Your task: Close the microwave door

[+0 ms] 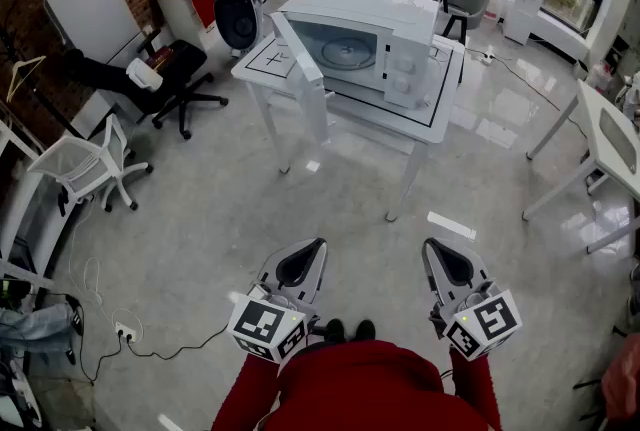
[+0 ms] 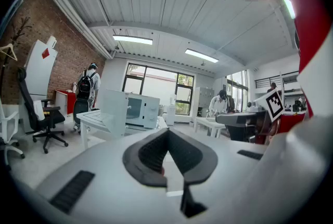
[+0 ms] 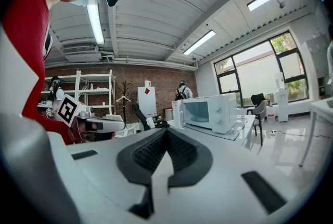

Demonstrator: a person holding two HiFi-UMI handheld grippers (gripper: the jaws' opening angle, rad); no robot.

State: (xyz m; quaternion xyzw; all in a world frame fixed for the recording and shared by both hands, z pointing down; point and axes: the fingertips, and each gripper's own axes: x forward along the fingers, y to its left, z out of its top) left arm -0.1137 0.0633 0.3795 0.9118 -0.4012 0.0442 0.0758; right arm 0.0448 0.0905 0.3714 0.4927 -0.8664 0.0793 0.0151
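A glossy floor [image 1: 250, 219] is spread across the room. A white surface [image 1: 440, 124] is set well ahead of the person, and the microwave [image 1: 400, 19] is carried on it. Its door [image 1: 300, 54] is swung wide open at the microwave's left side. A black chair [image 1: 175, 84] and a white chair [image 1: 85, 164] are placed further left, apart from the surface. The left hand-held gripper [image 1: 316, 247] and the right hand-held gripper [image 1: 430, 247] are held low, side by side, well short of the microwave. On both, the jaws are pressed together with nothing between them.
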